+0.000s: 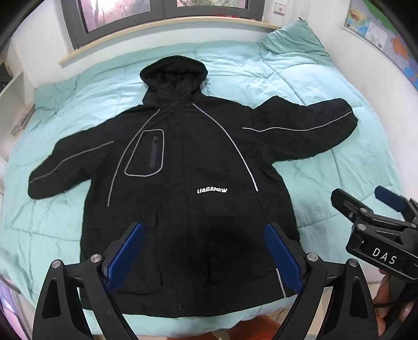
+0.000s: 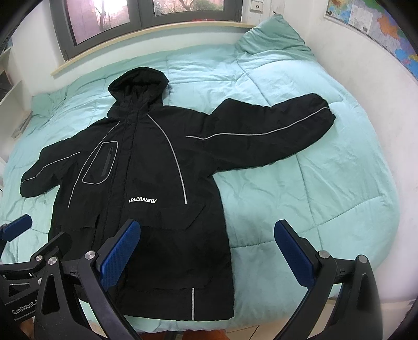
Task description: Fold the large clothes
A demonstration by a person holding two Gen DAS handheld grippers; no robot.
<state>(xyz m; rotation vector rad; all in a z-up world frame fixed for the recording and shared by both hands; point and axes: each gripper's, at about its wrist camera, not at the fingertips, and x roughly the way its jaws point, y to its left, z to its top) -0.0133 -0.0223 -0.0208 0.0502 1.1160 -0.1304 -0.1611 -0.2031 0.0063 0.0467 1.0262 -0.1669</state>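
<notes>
Lying flat and face-up on the quilt [image 1: 326, 86], the jacket [image 1: 183, 162] has both sleeves spread wide and its hood toward the window [image 1: 122, 13] — zipped shut. The left gripper [image 1: 203, 251] hangs over the hem, fingers spread, holding nothing; the right gripper [image 2: 207, 251] — likewise spread — hovers beside it.

Soft window daylight, fisheye-warped edges

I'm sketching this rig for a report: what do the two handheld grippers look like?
Both are black. The left gripper and right gripper have flat blue textured pads inside the jaws and silver pivot bolts. The right's body reads "DAS"; the left's reads "GenRobot".
</notes>
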